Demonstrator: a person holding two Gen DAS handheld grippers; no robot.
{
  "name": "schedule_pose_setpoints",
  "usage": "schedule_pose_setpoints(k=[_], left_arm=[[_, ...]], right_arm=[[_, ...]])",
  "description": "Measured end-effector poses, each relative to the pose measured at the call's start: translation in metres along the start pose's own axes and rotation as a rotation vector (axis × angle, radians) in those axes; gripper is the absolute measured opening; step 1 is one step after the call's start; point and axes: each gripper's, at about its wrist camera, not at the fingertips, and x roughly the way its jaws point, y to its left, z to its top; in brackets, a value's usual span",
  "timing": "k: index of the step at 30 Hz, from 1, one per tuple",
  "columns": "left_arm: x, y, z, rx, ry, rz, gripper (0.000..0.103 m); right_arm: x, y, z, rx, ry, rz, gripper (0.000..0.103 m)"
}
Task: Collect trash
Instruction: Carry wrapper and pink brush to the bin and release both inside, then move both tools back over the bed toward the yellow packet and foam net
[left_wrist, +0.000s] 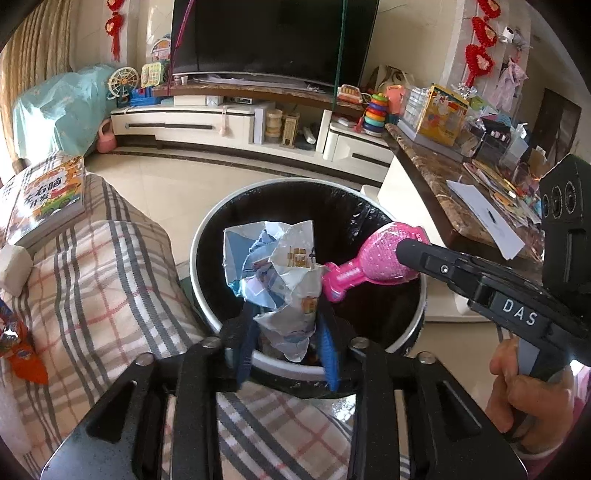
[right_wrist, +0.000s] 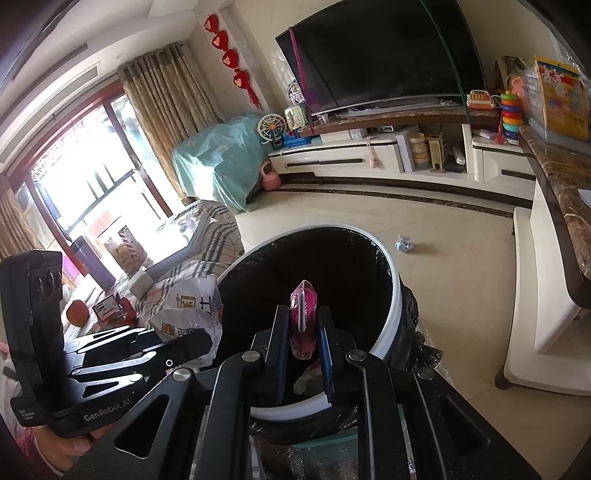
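Crumpled paper wrapper (left_wrist: 280, 280), white and blue, hanging right over the open trash bin (left_wrist: 207, 240). Looks very light and soft, bends at a touch, cannot break. Best pinched low on the thick bunched part, not on a thin torn corner. Caught by its bottom end between the blue pads (left_wrist: 246, 332) of the left gripper (left_wrist: 286, 332), probably only lightly.

Just beside it, touching its edge, a shiny pink packet (left_wrist: 369, 266). Seems flat, light and a bit slippery, so better squeezed across its flat sides near the middle. Clamped edge-up in the right gripper (right_wrist: 303, 325), also above the bin's black bag.

Down on the floor past the bin, well apart, a small scrunched ball (right_wrist: 404, 244), likely more trash. Around the bin: a checked sofa (left_wrist: 110, 277) and a brown table (left_wrist: 424, 166).
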Motion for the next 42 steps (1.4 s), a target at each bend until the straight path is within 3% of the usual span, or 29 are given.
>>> schedule_pose_setpoints(k=[2,4,5,6,12,25,42], left_arm=[[0.0,0.0,0.0,-0.005,0.0,0.001,0.044],[-0.002,0.002,-0.001,-0.013,-0.01,0.013,0.06],[-0.004,0.003,-0.002,-0.018,-0.02,0.015,0.061],[-0.007,0.004,-0.004,-0.023,-0.025,0.018,0.063],[-0.025,0.018,-0.019,-0.066,-0.05,0.029,0.067],[-0.083,0.065,-0.085,-0.19,-0.101,0.141,0.072],[-0.147,0.138,-0.16,-0.361,-0.143,0.317,0.073]], right_arm=[[0.0,-0.001,0.0,0.011,-0.001,-0.013,0.024],[-0.002,-0.003,0.001,0.023,-0.007,-0.018,0.047],[-0.004,-0.003,0.001,0.026,-0.014,-0.02,0.061],[-0.006,-0.002,0.0,0.027,-0.023,-0.022,0.066],[-0.017,0.007,-0.002,0.044,-0.045,-0.015,0.09],[-0.011,0.061,-0.026,0.027,0.014,0.078,0.094],[0.012,0.158,-0.071,-0.126,0.102,0.206,0.094]])
